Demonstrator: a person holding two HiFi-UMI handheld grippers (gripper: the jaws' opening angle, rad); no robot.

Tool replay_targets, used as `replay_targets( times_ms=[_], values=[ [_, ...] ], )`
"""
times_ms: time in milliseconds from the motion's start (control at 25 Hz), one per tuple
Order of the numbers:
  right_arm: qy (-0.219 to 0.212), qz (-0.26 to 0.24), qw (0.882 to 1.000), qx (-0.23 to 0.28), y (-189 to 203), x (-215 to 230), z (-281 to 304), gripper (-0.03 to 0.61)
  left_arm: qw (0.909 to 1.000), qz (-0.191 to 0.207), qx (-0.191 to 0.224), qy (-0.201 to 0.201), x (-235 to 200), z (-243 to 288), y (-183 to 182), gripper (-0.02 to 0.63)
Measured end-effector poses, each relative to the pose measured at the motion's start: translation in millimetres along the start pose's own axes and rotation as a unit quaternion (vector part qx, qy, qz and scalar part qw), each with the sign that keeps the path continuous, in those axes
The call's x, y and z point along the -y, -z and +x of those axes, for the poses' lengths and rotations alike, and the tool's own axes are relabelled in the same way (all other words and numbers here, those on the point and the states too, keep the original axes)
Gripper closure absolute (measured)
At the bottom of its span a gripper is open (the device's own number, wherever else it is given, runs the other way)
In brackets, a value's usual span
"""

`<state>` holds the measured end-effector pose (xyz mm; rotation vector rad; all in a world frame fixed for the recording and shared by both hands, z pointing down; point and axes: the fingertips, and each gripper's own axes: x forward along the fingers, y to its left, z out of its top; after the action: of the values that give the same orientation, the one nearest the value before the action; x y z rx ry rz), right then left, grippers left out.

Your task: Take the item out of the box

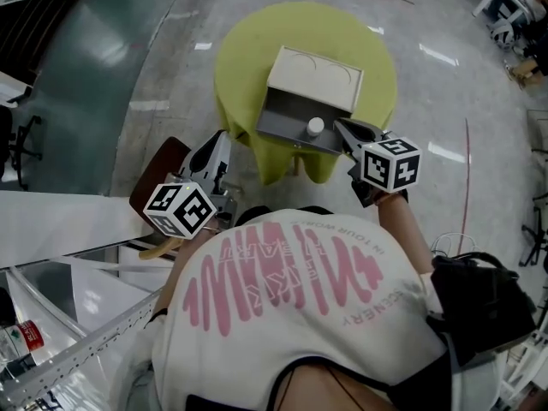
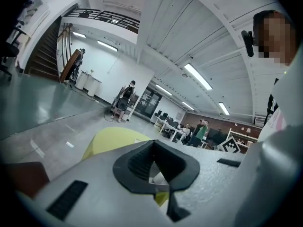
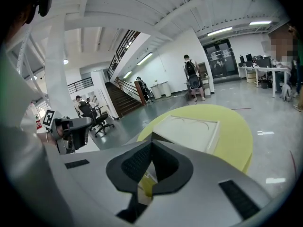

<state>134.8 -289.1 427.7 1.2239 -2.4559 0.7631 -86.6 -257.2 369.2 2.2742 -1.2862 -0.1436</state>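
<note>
- Starting nearest the person, the left gripper (image 1: 219, 140) hangs at about 8 o'clock from the table, well apart from the box. Its jaws are together with nothing between them, as the left gripper view (image 2: 152, 143) shows.
- Just beside it, at its 7 o'clock, stands one brown chair (image 1: 157, 171), which has no part in the task.
- The right gripper (image 1: 341, 126) reaches in from 4 o'clock, with its tip just beside the item. Its jaws are pressed together and empty, as the right gripper view (image 3: 151, 144) shows, so nothing is held yet.
- The item (image 1: 316, 127), a small white round thing, lies in the grey open part of the box, toward its 5 o'clock corner. It is still inside, so by my reading the task is hardly begun.
- Still to do, I judge: spread the right jaws, close them on the item, lift it clear and set it down outside.
- The box (image 1: 282, 110) is already open, with its white top (image 1: 312, 77) at 12 o'clock. Access is therefore clear.
- The round yellow-green table (image 1: 248, 50) carries the box.
- Count: two grippers, one item, one box, one table, one chair.
</note>
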Motion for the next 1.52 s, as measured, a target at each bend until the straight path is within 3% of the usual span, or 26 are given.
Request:
replay_targets(
  times_ms=[280,680,1280,1360,1440,1520],
  values=[
    [-0.012,-0.002,1.0,-0.025,13,1,23,0.572,0.9996,-0.005,-0.004,-0.026,-20,-9,4,0.607],
    [-0.018,-0.006,0.997,-0.069,33,6,38,0.572,0.999,-0.015,-0.021,-0.036,-26,-9,14,0.607],
    [-0.027,-0.013,0.995,-0.096,52,7,58,0.571,0.9979,-0.019,-0.035,-0.051,-37,-13,22,0.607],
    [-0.023,-0.016,0.995,-0.095,50,7,62,0.53,0.9978,-0.019,-0.035,-0.053,-39,-15,22,0.607],
    [-0.02,-0.02,0.995,-0.095,48,6,66,0.398,0.9978,-0.019,-0.032,-0.055,-42,-18,21,0.607],
    [-0.014,-0.032,0.995,-0.094,46,8,69,0.393,0.9977,-0.02,-0.029,-0.057,-44,-21,21,0.607]
  ],
)
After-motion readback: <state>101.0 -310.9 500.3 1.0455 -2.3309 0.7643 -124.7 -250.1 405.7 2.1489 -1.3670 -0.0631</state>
